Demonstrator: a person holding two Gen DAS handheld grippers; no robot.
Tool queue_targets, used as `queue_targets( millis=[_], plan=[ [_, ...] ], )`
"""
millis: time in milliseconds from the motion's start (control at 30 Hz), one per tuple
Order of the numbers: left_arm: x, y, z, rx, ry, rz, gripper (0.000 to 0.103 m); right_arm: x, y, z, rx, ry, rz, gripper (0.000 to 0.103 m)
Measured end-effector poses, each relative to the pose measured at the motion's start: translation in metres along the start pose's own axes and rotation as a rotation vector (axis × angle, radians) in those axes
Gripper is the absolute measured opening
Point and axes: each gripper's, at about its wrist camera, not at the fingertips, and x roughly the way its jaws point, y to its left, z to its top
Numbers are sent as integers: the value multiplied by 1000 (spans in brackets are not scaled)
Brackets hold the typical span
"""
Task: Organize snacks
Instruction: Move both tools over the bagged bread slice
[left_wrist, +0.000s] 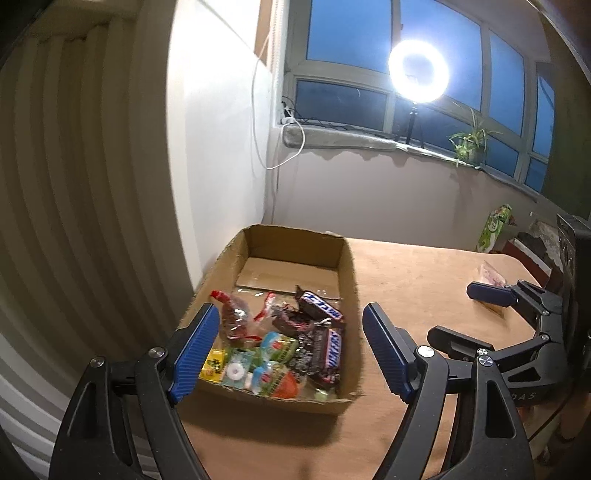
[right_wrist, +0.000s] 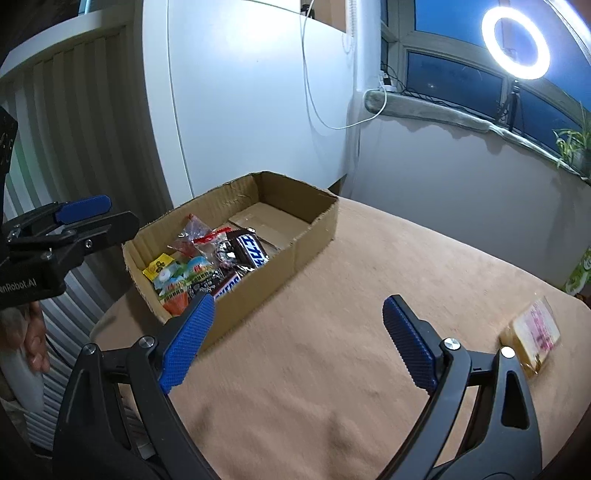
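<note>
Both tongs (left_wrist: 291, 350) (right_wrist: 295, 339) gape empty; cardboard box (right_wrist: 295, 254) runs lengthwise toward the wall.

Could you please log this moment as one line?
left gripper: open, empty | right gripper: open, empty | cardboard box: holds snacks | pink packet: on table

Glowing white ring light (left_wrist: 418, 71) on black tripod, far ahead on windowsill; potted green plant (left_wrist: 470, 139) right of it.
</note>
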Motion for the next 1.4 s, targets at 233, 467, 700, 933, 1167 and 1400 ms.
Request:
queue_targets(
  millis=[233, 467, 700, 933, 1167, 1400],
  plan=[
    [-10, -32, 3, 53, -8, -11, 80, -20, -19, -11, 36, -24, -2, 94],
    [-7, -69, 5, 97, 5, -40, 80, -36, -49, -26, 97, -46, -17, 95],
    [3, -116, 3, 162, 33, -90, 80, -55, -95, -47, 187, -67, -58, 95],
    [15, -166, 4, 219, 60, -158, 80, -75, -148, -74, 289, -76, -107, 95],
    [31, -213, 6, 272, 81, -231, 80, -91, -194, -97, 354, -81, -168, 95],
    [67, -255, -5, 266, 169, -292, 80, -88, -256, -107, 376, -42, -237, 95]
  ],
)
